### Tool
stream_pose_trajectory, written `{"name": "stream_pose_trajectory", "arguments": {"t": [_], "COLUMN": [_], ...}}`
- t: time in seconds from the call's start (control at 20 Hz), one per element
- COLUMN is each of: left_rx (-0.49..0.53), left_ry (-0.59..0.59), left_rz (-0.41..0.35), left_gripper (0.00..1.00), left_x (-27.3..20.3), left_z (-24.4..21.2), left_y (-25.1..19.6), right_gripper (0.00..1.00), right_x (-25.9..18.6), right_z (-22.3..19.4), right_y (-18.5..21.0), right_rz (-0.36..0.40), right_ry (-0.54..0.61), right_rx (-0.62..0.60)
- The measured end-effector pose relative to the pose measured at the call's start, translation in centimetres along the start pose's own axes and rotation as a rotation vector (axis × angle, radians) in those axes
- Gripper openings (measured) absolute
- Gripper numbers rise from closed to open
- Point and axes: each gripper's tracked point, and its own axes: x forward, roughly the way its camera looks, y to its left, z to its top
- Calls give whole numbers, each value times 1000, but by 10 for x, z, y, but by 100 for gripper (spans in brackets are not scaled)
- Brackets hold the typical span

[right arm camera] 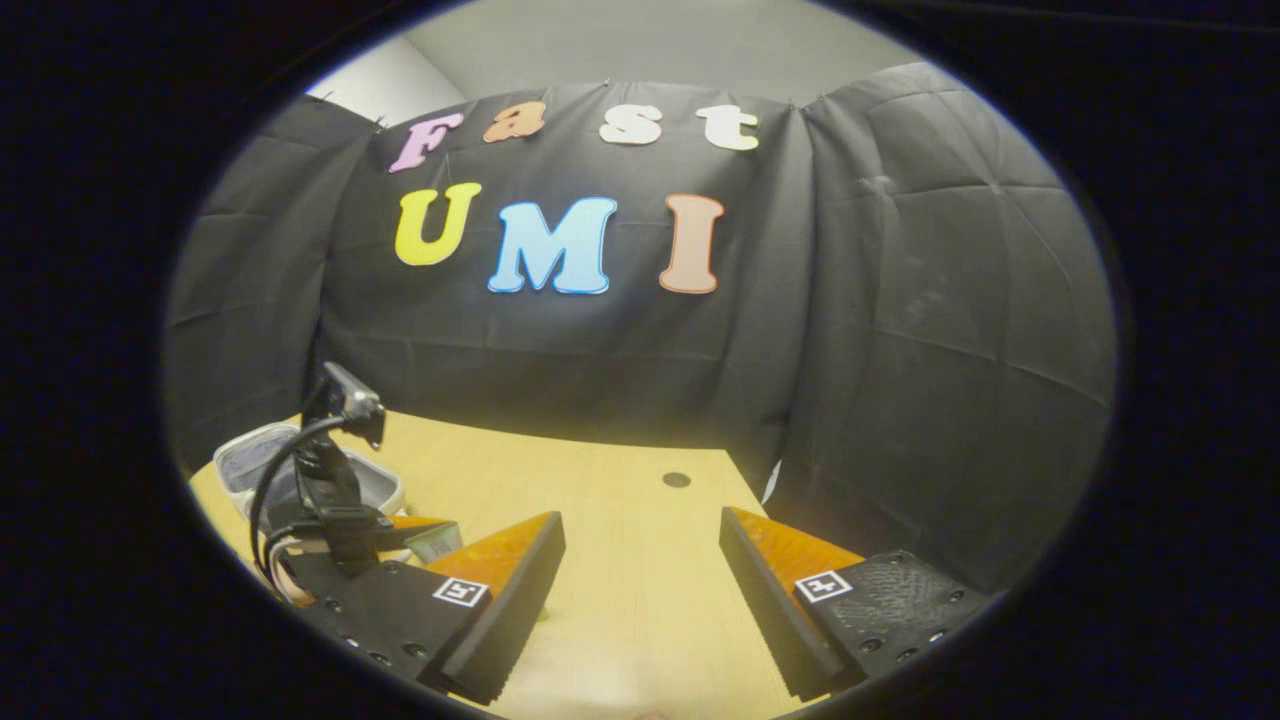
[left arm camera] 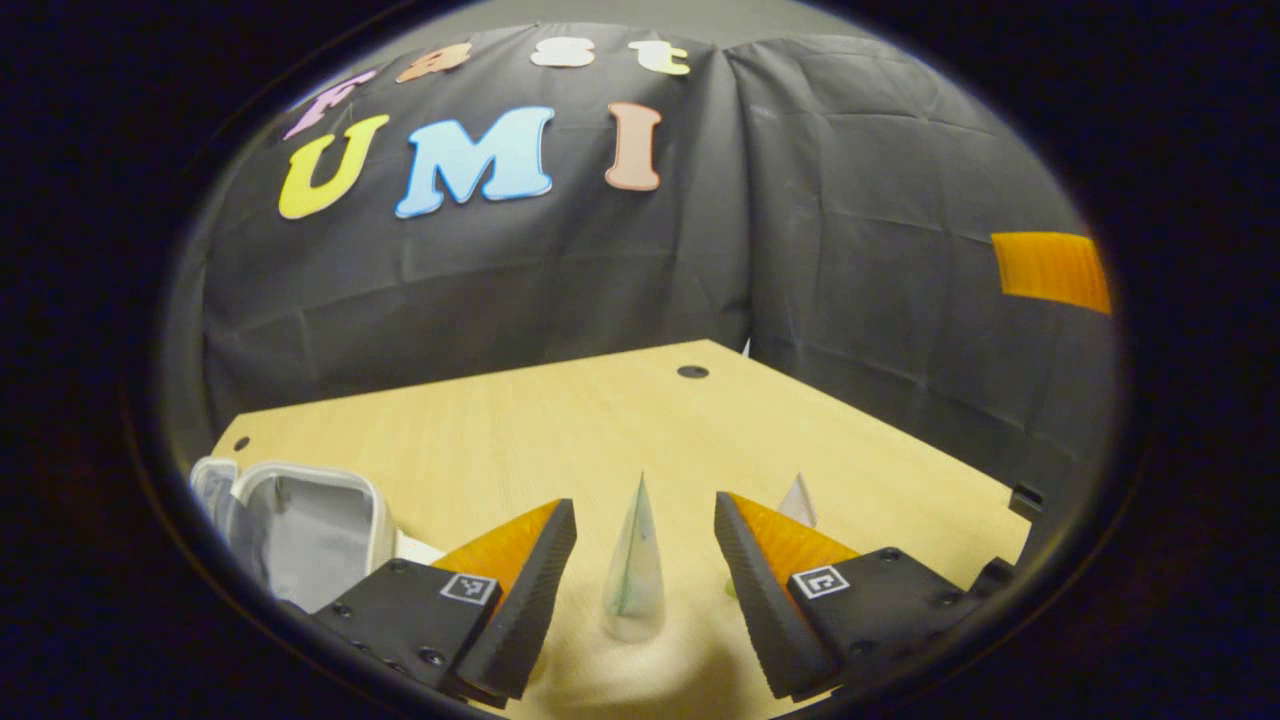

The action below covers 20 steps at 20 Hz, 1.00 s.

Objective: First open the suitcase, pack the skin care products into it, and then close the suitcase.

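Note:
A small white suitcase (left arm camera: 300, 525) lies open at the left of the wooden table (left arm camera: 560, 420), its grey lining showing. A translucent skin care tube (left arm camera: 634, 575) stands upright with its flat crimped end up, between the fingers of my left gripper (left arm camera: 645, 502), which is open and not touching it. The tip of a second tube (left arm camera: 798, 500) peeks out behind the right finger. My right gripper (right arm camera: 641, 515) is open over bare table with nothing between its fingers. Its view also has the suitcase (right arm camera: 245, 455) at far left, behind the left gripper's black body and cable (right arm camera: 325, 480).
Black cloth walls close off the table's back and right side. A small dark hole (left arm camera: 692, 372) sits near the table's far corner. The table's right edge (left arm camera: 900, 440) runs diagonally close to the left gripper.

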Motion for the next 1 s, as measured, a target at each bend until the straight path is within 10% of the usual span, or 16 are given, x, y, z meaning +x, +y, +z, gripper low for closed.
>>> {"name": "stream_pose_trajectory", "arguments": {"t": [0.3,0.45,1.0], "left_rx": [-78,-77,-231], "left_ry": [123,141,171], "left_rz": [42,66,-29], "left_gripper": [81,52,42], "left_x": [18,16,-55], "left_z": [-43,-47,3], "left_y": [11,19,22], "right_gripper": [95,95,95], "right_x": [10,13,43], "right_z": [-13,-15,-35], "right_y": [7,9,70], "right_rz": [30,30,145], "right_ry": [34,39,81], "right_rx": [15,10,17]}}
